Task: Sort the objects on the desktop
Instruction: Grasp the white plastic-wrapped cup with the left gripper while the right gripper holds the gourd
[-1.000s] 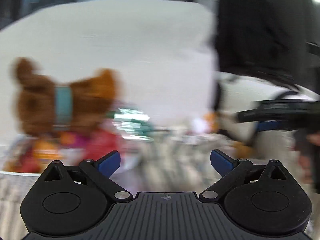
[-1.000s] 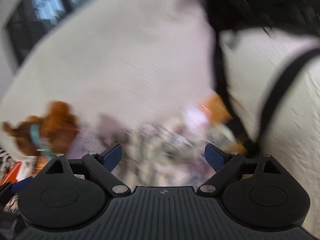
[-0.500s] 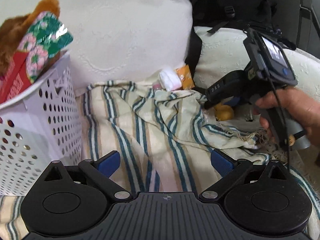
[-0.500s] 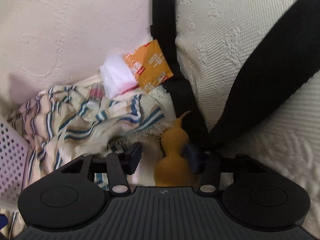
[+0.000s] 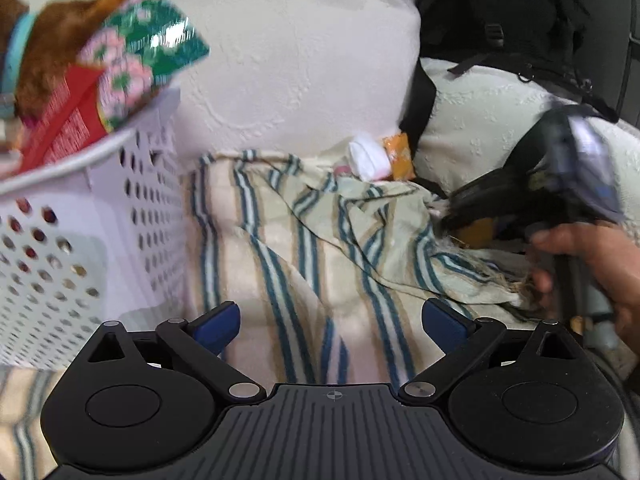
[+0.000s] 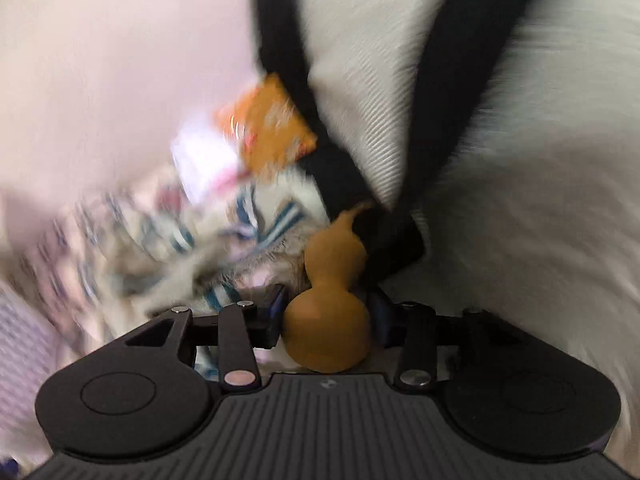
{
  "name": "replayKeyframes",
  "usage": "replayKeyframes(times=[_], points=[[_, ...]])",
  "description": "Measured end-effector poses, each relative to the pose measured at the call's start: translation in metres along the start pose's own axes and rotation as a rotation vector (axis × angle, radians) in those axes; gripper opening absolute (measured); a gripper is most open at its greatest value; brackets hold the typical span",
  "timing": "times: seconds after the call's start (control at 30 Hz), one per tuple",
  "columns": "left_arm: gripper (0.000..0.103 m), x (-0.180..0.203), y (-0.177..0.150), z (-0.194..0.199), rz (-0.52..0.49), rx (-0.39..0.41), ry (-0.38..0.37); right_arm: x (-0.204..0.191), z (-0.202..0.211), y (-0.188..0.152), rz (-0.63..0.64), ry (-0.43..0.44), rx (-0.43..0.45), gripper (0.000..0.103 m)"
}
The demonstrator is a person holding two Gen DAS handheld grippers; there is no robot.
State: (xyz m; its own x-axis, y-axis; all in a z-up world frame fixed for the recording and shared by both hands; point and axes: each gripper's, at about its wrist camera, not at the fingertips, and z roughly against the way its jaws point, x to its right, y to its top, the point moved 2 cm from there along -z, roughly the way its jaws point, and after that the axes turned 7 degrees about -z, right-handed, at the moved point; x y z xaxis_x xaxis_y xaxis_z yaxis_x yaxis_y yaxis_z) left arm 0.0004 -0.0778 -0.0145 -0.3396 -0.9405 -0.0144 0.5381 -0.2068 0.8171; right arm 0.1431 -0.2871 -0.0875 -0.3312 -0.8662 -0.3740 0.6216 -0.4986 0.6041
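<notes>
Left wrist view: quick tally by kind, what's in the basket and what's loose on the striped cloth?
Plush toy, in the basket: 1
Snack packs in the basket, green and red: 2
Loose packets, white and orange: 2
Gourd, gripped: 1
Total: 6

One orange gourd toy (image 6: 328, 320), one orange packet (image 5: 398, 156), one white tissue pack (image 5: 368, 156), one perforated basket (image 5: 80, 232), one striped cloth (image 5: 320, 248).
</notes>
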Motion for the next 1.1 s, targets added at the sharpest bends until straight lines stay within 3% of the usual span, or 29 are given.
replayKeyframes(times=[0.13, 0.2, 0.3, 0.47, 0.67, 0.77, 0.83, 0.87, 0.9, 1.0, 1.1], points=[[0.103, 0.011, 0.030, -0.005, -0.039, 0.054, 0.061, 0.012, 0.076, -0.024, -0.080, 0.290, 0.114, 0.048], [0.103, 0.020, 0.059, -0.018, -0.054, 0.072, 0.100, 0.014, 0.101, -0.042, -0.046, 0.371, 0.113, 0.048], [0.103, 0.033, 0.107, -0.057, -0.095, 0.066, 0.157, 0.020, 0.109, -0.068, 0.018, 0.400, 0.035, 0.048], [0.102, 0.029, 0.160, -0.164, -0.015, -0.094, 0.219, 0.028, 0.095, -0.091, 0.118, 0.379, -0.079, 0.048], [0.100, 0.045, 0.183, -0.235, -0.056, -0.110, 0.292, 0.040, 0.087, -0.090, 0.127, 0.451, -0.140, 0.048], [0.099, 0.054, 0.186, -0.266, -0.111, -0.172, 0.364, 0.039, 0.083, -0.091, 0.137, 0.502, -0.174, 0.048], [0.101, 0.057, 0.188, -0.275, -0.106, -0.158, 0.349, 0.038, 0.078, -0.089, 0.141, 0.531, -0.190, 0.048], [0.100, 0.059, 0.188, -0.280, -0.095, -0.172, 0.304, 0.038, 0.076, -0.088, 0.139, 0.540, -0.199, 0.048], [0.092, 0.060, 0.185, -0.288, -0.077, -0.212, 0.253, 0.037, 0.071, -0.087, 0.137, 0.549, -0.205, 0.048], [0.043, 0.060, 0.173, -0.288, 0.030, -0.219, 0.093, 0.036, 0.067, -0.085, 0.126, 0.564, -0.208, 0.048], [0.032, 0.062, 0.165, -0.263, 0.055, -0.169, 0.119, 0.037, 0.067, -0.085, 0.115, 0.563, -0.200, 0.048]])
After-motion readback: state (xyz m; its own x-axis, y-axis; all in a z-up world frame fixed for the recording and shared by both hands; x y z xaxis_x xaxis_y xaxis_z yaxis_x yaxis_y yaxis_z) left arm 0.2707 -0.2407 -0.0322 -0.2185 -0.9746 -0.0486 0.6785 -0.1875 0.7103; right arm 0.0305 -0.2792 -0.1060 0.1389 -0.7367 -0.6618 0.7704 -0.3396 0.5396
